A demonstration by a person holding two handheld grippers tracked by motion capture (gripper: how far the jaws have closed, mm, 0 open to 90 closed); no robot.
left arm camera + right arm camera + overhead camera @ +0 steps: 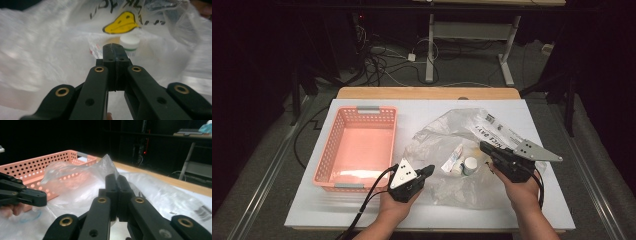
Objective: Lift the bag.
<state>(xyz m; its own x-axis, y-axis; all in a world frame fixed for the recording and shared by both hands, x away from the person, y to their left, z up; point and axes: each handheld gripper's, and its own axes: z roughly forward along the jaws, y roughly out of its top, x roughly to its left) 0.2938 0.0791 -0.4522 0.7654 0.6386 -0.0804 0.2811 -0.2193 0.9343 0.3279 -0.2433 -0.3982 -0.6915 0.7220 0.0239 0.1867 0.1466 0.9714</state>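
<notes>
A clear plastic bag (447,130) lies on the right half of the white tabletop (557,210). Inside it are a small white bottle (470,165) and a tube (453,159). My right gripper (483,146) is shut at the bag's right side. In the right gripper view its tips (116,178) pinch the film, which rises in a peak above them. My left gripper (430,170) is shut at the bag's near left edge. In the left gripper view its tips (115,48) point at the bottle (129,43), below a yellow duck print (121,23). Whether they hold film I cannot tell.
A pink perforated basket (326,150) stands on the left of the table with nothing in it, and it rises behind the bag in the right gripper view (37,165). A wooden strip (427,93) borders the far edge. Cables and desk legs lie on the floor beyond.
</notes>
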